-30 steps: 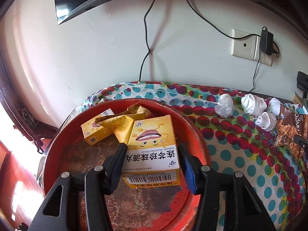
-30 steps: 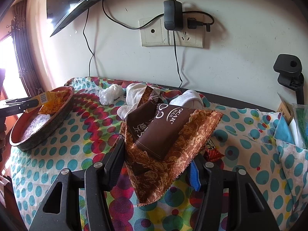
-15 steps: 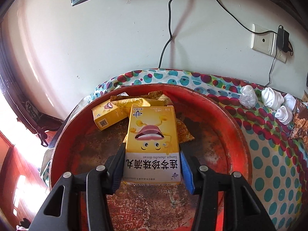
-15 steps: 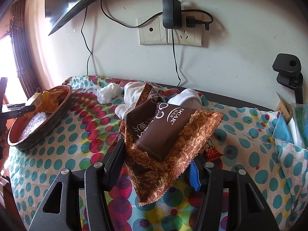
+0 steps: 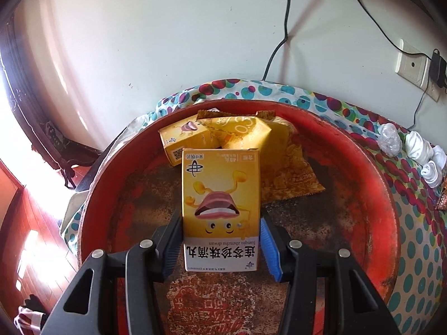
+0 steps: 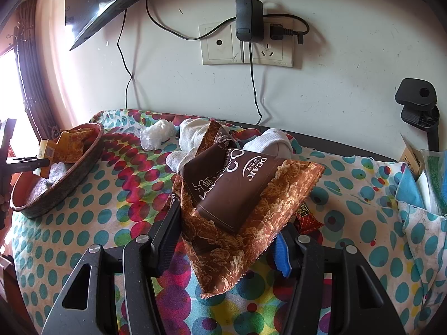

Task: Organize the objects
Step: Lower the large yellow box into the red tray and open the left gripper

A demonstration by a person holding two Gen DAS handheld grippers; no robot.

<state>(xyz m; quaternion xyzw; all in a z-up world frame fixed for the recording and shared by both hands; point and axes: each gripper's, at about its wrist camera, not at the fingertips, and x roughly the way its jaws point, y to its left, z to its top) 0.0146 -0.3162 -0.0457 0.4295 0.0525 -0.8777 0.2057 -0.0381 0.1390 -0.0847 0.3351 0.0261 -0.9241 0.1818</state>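
My left gripper point(image 5: 220, 233) is shut on a yellow medicine box point(image 5: 220, 195) with a cartoon face, held low over the round red tray point(image 5: 374, 195). A second yellow box point(image 5: 184, 142) and a yellow snack packet point(image 5: 279, 153) lie at the tray's far side. My right gripper point(image 6: 223, 234) is shut on a brown snack packet point(image 6: 237, 195) above the dotted tablecloth point(image 6: 92, 217). The tray also shows in the right wrist view point(image 6: 64, 187), far left.
White rolled socks point(image 6: 192, 136) and a crumpled plastic wrap point(image 6: 155, 136) lie behind the brown packet. A small red wrapper point(image 6: 308, 219) lies under it. A wall socket with charger point(image 6: 248, 42) and cables hang above. Blue items point(image 6: 410, 187) sit at the right edge.
My left gripper has moved forward and down over the tray with the yellow box, closing on the items at the tray's far side. The right gripper has barely moved.
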